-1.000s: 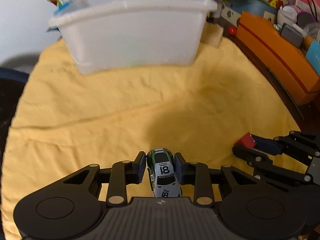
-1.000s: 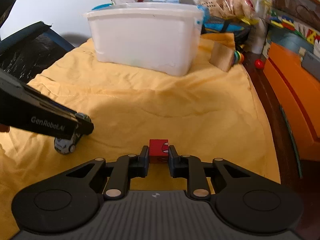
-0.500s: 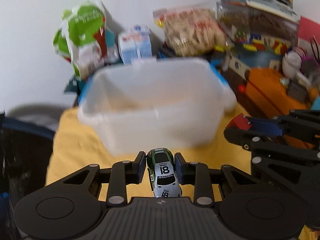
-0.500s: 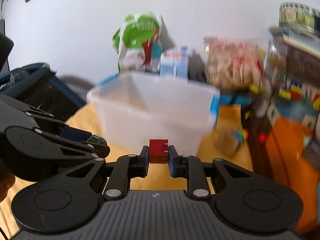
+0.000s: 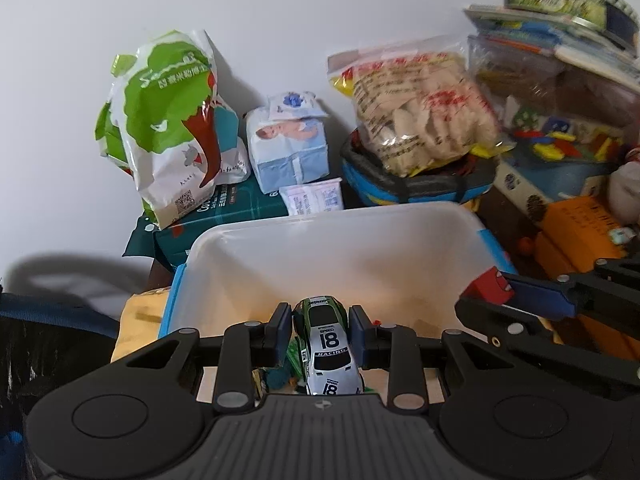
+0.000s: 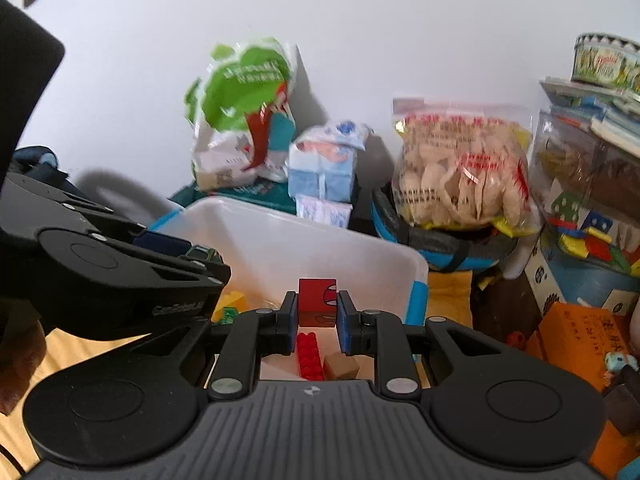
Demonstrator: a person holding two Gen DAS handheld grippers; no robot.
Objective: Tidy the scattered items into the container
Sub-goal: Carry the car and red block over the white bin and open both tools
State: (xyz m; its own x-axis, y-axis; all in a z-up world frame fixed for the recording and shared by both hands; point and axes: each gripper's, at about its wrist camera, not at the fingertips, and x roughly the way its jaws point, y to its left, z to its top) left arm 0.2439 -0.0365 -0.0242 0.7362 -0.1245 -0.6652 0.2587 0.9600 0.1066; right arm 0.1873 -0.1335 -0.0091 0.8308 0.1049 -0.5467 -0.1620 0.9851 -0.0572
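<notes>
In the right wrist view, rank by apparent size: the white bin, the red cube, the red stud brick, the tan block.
1. white bin
2. red cube, though nearness in the right gripper inflates it
3. red stud brick and tan block: too alike, both partly hidden

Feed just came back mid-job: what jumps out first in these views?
The left gripper clamps a green-and-white number 18 toy race car over the white plastic bin. Beside it, the right gripper pinches a red cube above the bin, where a red brick already lies.

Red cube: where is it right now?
The red cube is clamped in the right gripper, above the white bin, over a red brick inside.
</notes>
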